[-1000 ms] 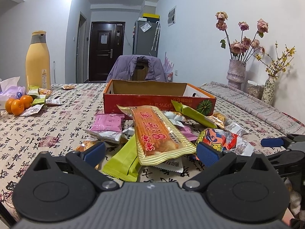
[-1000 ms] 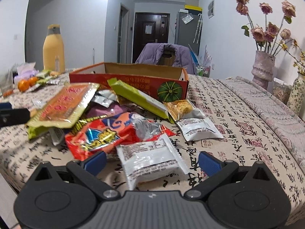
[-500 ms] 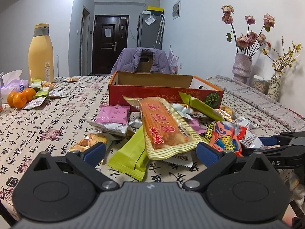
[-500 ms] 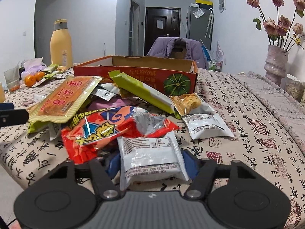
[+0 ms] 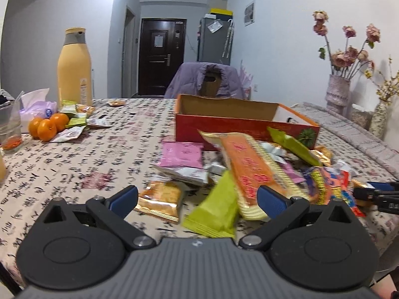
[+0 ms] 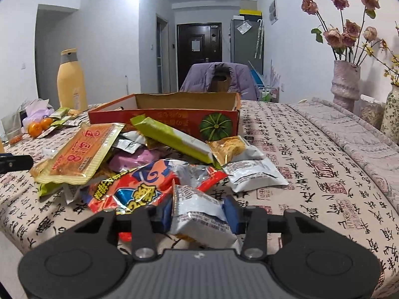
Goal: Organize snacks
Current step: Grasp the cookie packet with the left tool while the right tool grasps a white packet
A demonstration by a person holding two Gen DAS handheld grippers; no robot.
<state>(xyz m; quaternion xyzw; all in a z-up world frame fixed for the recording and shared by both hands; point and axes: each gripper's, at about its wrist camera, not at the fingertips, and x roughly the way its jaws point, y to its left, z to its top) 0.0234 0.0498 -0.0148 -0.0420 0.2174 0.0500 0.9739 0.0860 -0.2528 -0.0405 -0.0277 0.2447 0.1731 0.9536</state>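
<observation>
Right tool [image 6: 198, 214] had clamped the silver packet [image 6: 199, 215], its long axis running away toward the red box [image 6: 174, 118]. Left tool [image 5: 197, 196] sat wide apart near the counter's front edge.

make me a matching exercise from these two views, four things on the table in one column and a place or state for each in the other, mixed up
Things:
1. silver packet
2. left gripper
3. oranges
4. red box

Places or states:
A. open on top, standing behind the snack pile
B. clamped between the right gripper's fingers
C. open, with nothing between its fingers
D. beside the tall yellow bottle, far left of the table

Pairs: 1-B, 2-C, 3-D, 4-A
</observation>
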